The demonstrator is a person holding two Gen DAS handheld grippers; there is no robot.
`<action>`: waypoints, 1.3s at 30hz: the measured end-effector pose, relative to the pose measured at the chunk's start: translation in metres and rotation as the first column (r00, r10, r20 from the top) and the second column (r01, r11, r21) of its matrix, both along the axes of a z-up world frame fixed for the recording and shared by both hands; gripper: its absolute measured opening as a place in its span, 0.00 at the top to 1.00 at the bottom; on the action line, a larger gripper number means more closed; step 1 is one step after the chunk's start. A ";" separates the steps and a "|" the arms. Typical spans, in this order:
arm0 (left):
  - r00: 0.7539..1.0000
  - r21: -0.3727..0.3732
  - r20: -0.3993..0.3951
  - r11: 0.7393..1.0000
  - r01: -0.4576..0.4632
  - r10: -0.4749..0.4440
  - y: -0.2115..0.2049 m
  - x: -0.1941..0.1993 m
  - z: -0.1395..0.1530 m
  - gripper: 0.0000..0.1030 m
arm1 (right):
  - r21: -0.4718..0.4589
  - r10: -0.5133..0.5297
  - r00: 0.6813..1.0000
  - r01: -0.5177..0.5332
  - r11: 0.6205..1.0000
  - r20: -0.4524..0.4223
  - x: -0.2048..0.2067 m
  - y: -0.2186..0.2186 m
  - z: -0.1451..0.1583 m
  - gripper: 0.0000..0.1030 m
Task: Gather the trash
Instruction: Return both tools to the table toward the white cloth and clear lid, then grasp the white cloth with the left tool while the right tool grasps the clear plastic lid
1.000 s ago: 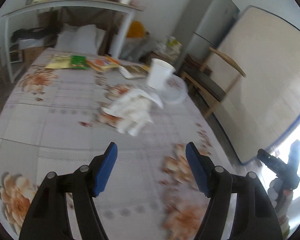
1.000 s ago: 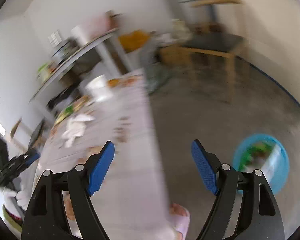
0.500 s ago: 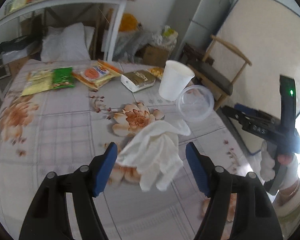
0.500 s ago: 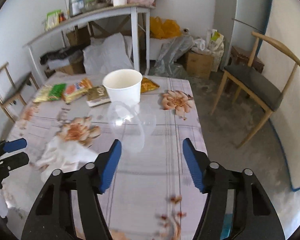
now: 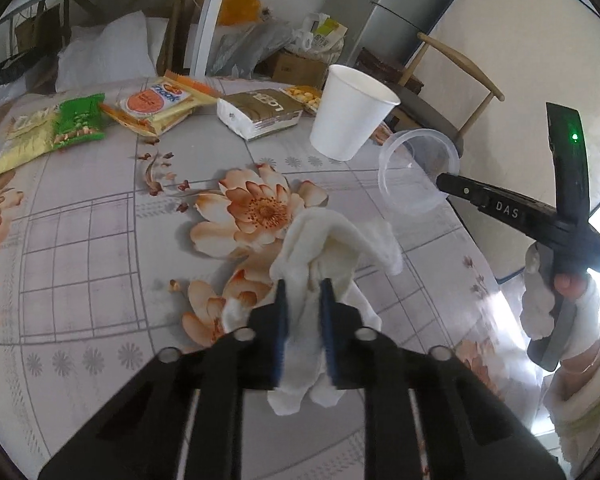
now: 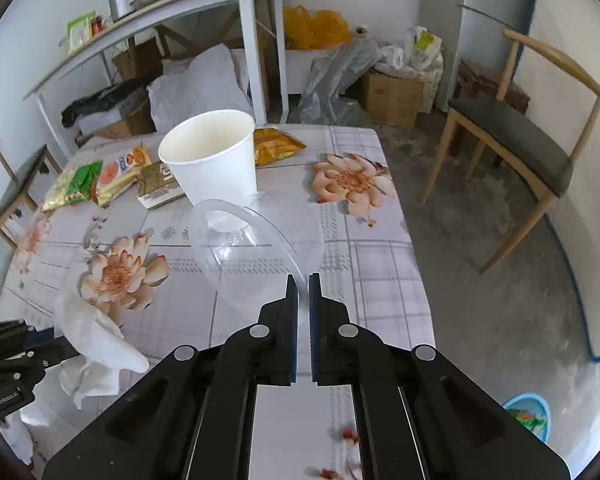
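The left gripper (image 5: 303,292), its jaws just closing, pinches the crumpled white tissue (image 5: 332,248) lying on the floral tablecloth (image 5: 80,240). The right gripper (image 6: 304,286), jaws just closing, clamps the rim of the clear plastic container (image 6: 256,244), which looks empty and tilted. Touching behind it stands an empty white paper cup (image 6: 212,156). Snack packets (image 5: 148,104) lie further back.

A lived-in home room: a flower-print cloth covers the tabletop (image 6: 364,280), with a wooden chair (image 6: 512,128), fridge (image 5: 404,8), cardboard boxes (image 6: 392,98), stuffed bags (image 6: 316,28) and a cluttered shelf table (image 6: 172,4) along the walls.
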State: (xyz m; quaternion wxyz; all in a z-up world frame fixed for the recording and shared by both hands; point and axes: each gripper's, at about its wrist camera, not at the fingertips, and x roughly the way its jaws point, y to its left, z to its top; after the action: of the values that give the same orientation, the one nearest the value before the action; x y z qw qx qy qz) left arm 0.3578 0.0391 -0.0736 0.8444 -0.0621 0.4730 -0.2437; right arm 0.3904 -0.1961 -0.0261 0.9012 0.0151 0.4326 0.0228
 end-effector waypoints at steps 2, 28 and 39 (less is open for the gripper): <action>1.000 -0.004 0.001 1.000 -0.004 0.004 0.000 -0.008 0.005 0.89 | 0.049 -0.002 1.000 0.003 0.999 -0.014 -0.008 -0.007 0.003 0.97; 0.999 -0.009 -0.022 0.999 0.040 -0.040 -0.006 -0.185 0.028 0.54 | 0.370 0.082 0.975 -0.001 0.929 -0.205 -0.195 -0.027 0.003 0.92; 0.997 0.217 0.078 0.976 -0.007 -0.010 -0.030 -0.185 0.009 0.57 | 0.329 0.017 0.982 0.047 0.943 -0.189 -0.202 -0.026 -0.012 0.92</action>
State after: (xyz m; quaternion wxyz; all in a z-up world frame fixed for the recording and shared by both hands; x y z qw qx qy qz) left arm 0.1724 0.0095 -0.0644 0.8638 0.0407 0.4634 -0.1935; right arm 0.1882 -0.2221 -0.0381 0.8406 0.1721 0.5062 0.0868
